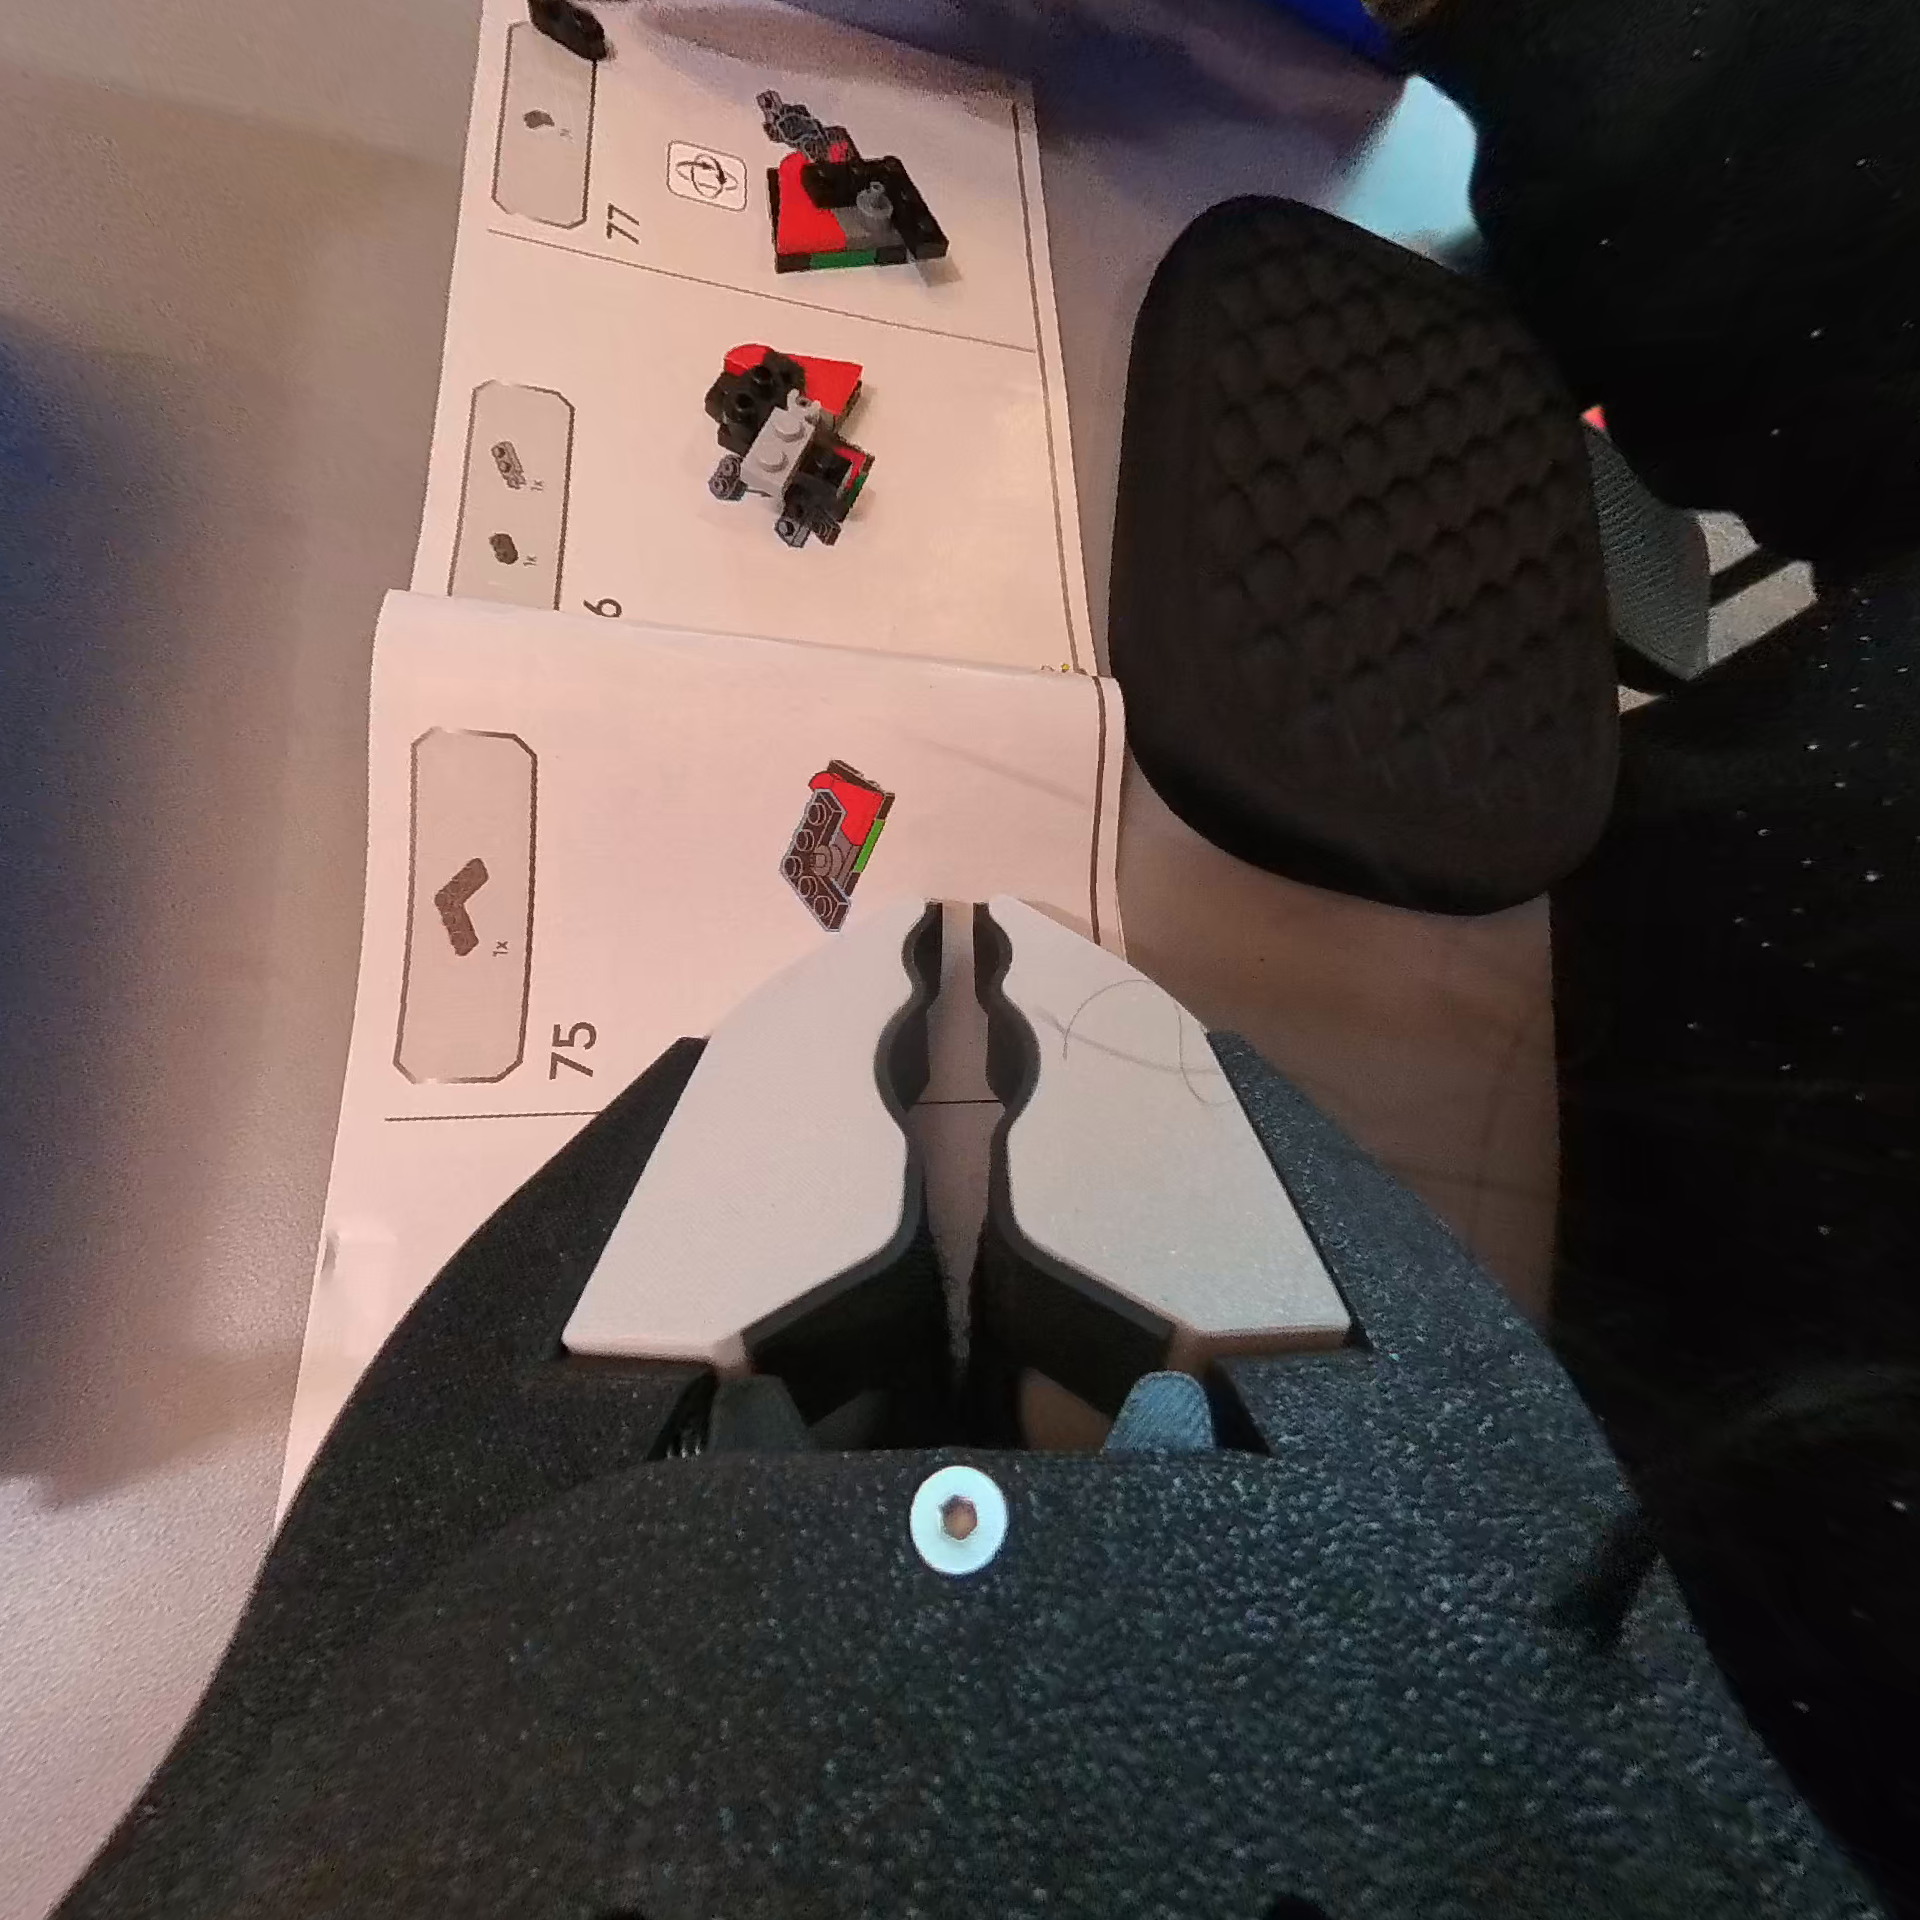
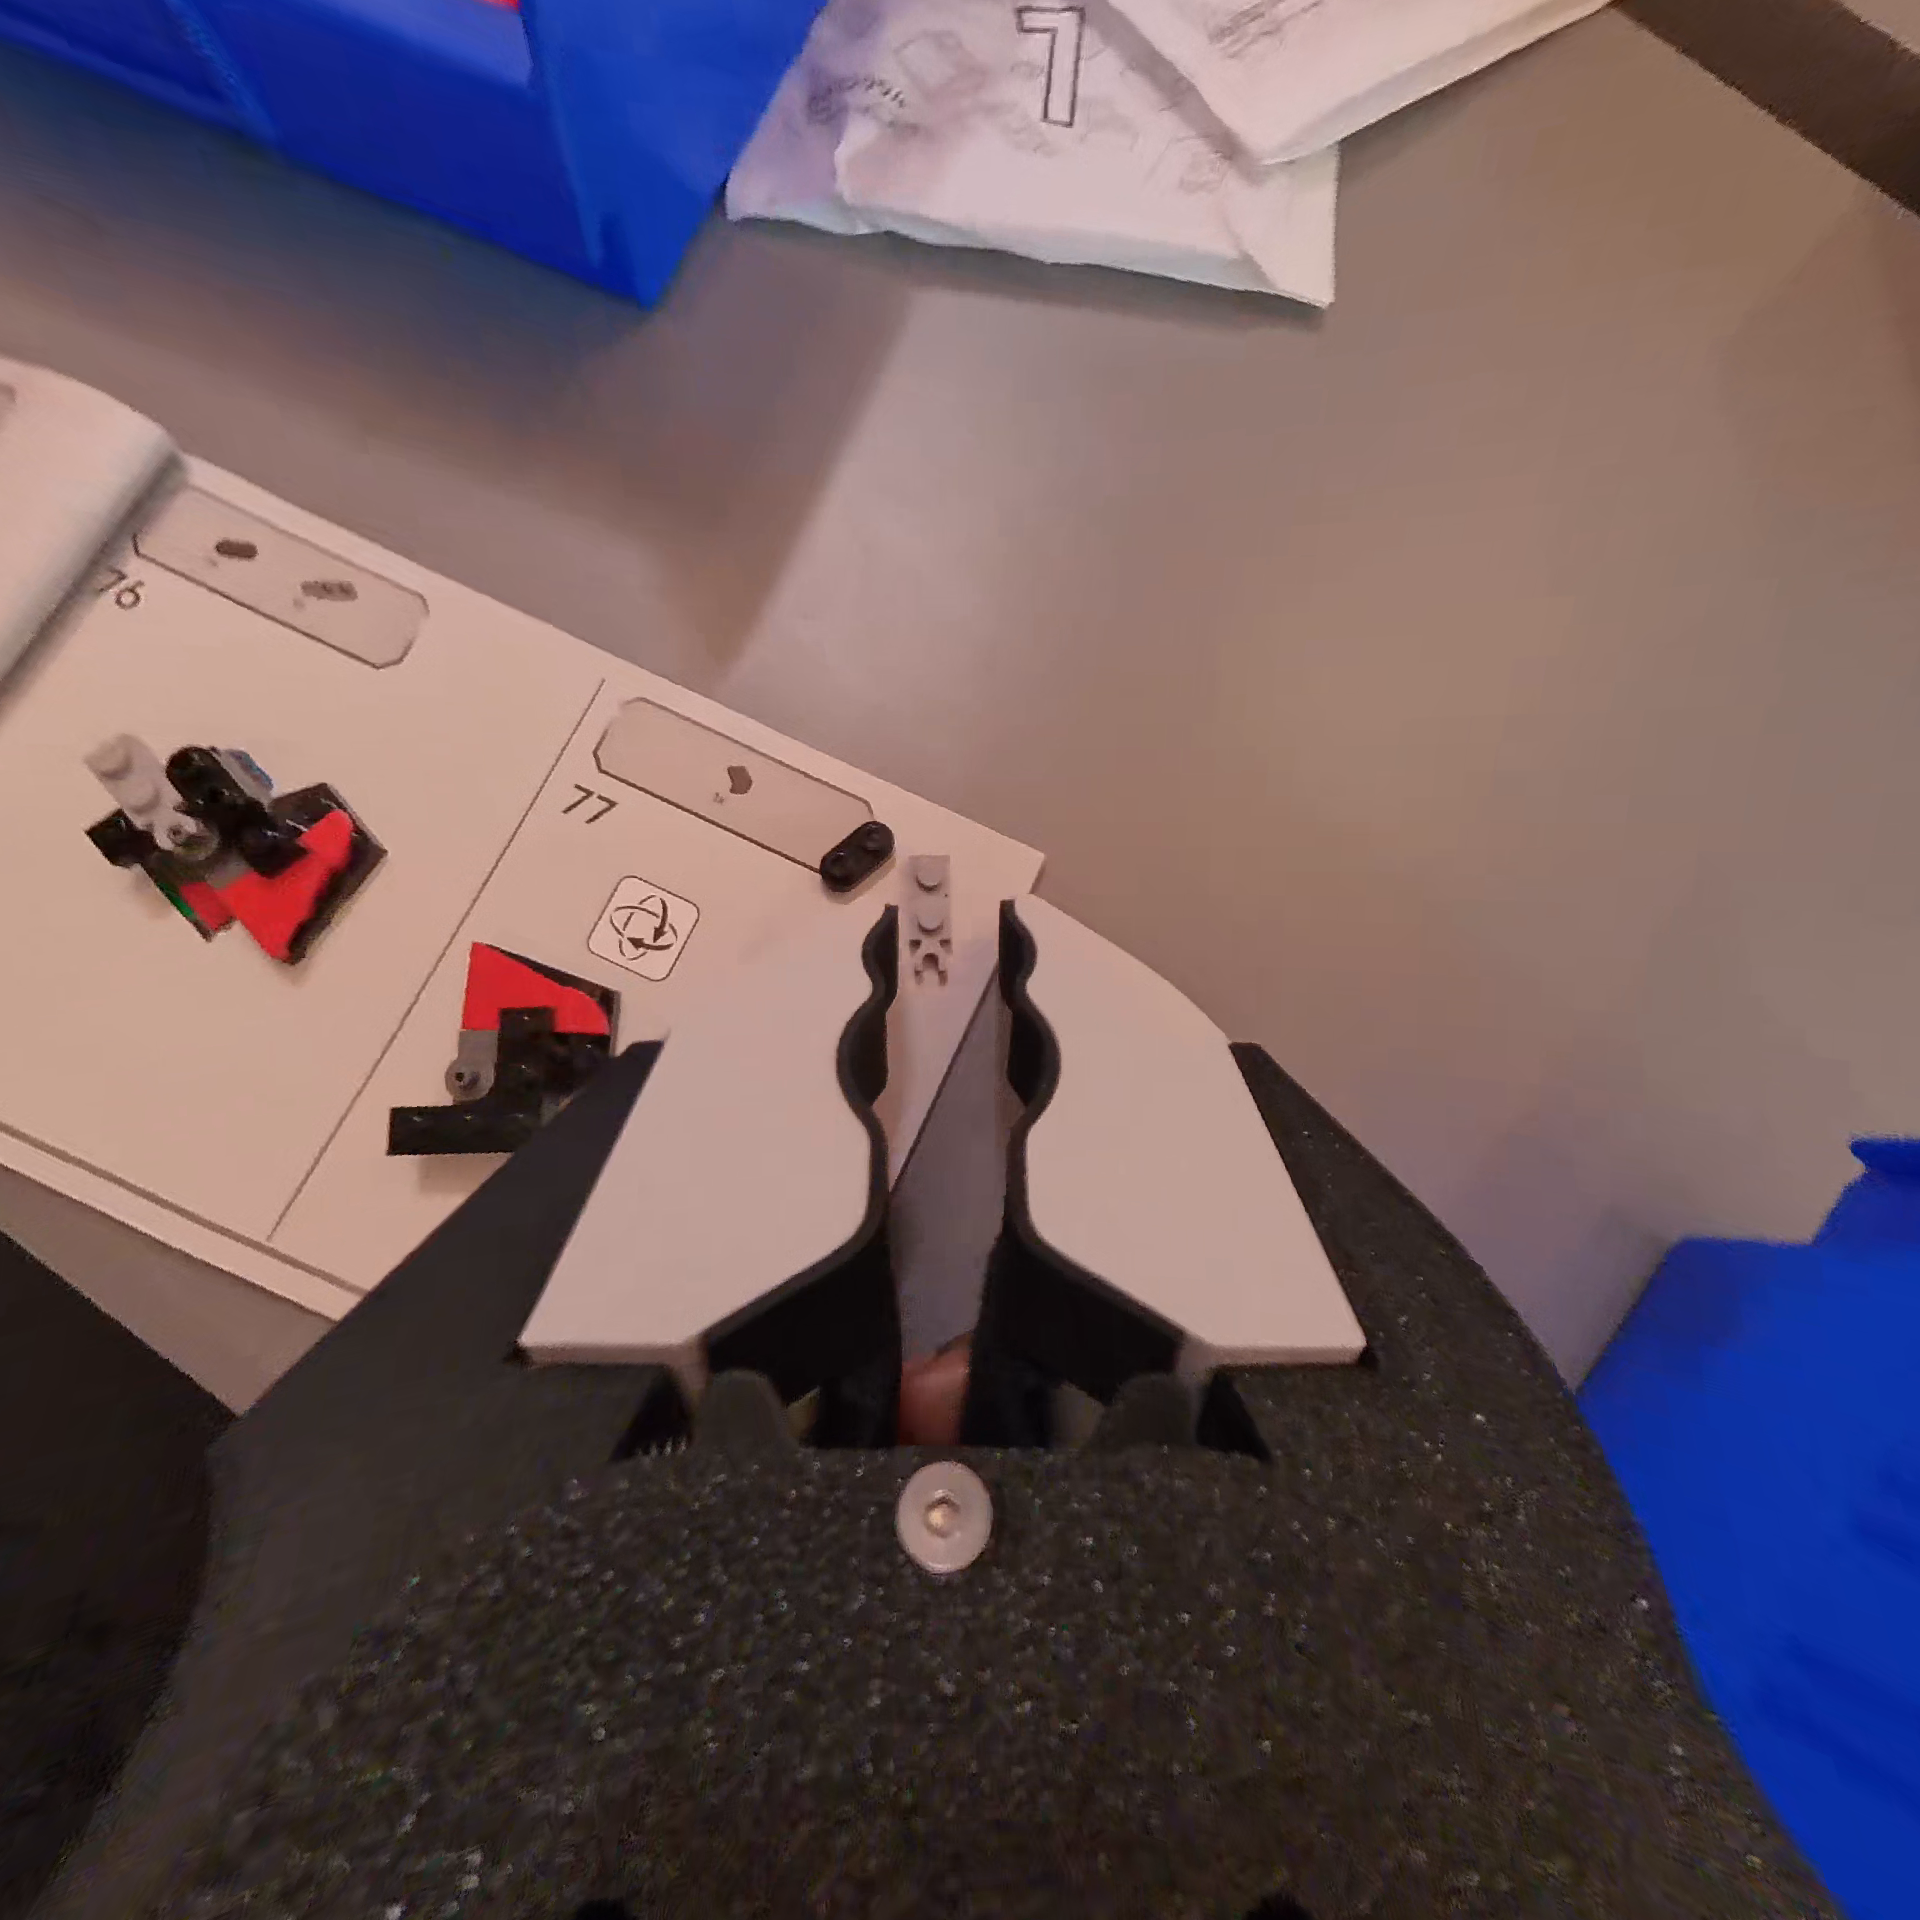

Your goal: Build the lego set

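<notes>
Lego grey plate (image 2: 928,925) we see lying between the right tongs (image 2: 940,914), narrowly parted, left tongs (image 1: 957,914) nearly pressed together, empty, above the instruction booklet (image 1: 727,582)

— What do I have here besides the build?
— I see a black pad (image 1: 1361,551) at the table (image 2: 1351,623) edge, a blue box (image 2: 436,114) on the table.
</notes>
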Demonstrator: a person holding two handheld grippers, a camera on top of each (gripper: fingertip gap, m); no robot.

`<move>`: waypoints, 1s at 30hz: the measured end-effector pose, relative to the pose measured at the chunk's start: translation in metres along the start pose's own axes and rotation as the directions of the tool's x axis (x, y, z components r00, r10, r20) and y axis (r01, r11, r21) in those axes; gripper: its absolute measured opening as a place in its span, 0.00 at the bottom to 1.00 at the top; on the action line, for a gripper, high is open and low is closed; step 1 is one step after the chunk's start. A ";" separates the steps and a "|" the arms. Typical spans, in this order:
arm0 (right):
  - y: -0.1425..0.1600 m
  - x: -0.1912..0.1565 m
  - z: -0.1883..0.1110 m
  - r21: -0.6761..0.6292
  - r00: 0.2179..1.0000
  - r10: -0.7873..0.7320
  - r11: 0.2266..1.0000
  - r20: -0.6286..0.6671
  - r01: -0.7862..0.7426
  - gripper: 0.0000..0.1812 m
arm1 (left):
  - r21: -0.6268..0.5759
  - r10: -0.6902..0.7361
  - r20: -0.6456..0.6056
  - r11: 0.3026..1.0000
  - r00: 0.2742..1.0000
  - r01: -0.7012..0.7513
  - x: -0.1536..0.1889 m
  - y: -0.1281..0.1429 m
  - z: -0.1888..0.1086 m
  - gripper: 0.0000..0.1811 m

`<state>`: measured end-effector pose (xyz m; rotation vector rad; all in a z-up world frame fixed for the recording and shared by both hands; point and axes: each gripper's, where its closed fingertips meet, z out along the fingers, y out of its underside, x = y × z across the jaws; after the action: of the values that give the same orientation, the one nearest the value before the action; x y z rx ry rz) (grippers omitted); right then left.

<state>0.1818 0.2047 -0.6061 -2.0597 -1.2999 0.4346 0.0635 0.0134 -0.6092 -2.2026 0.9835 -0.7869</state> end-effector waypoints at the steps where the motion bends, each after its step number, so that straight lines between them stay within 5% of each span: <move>1: 0.000 0.000 0.002 -0.004 1.000 -0.010 1.000 0.010 0.010 0.10 | 0.000 -0.004 -0.004 1.000 1.000 0.004 0.000 0.000 0.000 0.03; 12: 0.000 -0.005 -0.001 0.017 0.992 -0.032 0.999 0.118 0.030 0.04 | 0.005 -0.020 -0.027 1.000 0.999 0.020 0.001 -0.001 0.000 0.03; 18: -0.008 -0.046 -0.039 0.110 0.942 -0.262 0.964 0.212 0.243 0.04 | 0.021 0.035 -0.066 0.999 0.997 -0.033 0.010 -0.004 -0.002 0.05; 26: -0.003 -0.103 -0.060 0.155 0.808 -0.478 0.878 0.346 0.453 0.04 | 0.099 0.104 0.106 0.988 0.989 -0.114 0.006 -0.029 -0.017 0.15; 30: 0.008 -0.095 -0.054 0.097 0.836 -0.445 0.894 0.320 0.438 0.04 | 0.129 0.107 0.155 0.983 0.982 -0.127 0.014 -0.043 -0.013 0.16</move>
<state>0.1762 0.0988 -0.5783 -1.6340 -1.9098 0.5961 0.0806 0.0220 -0.5664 -2.0318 0.9467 -0.6106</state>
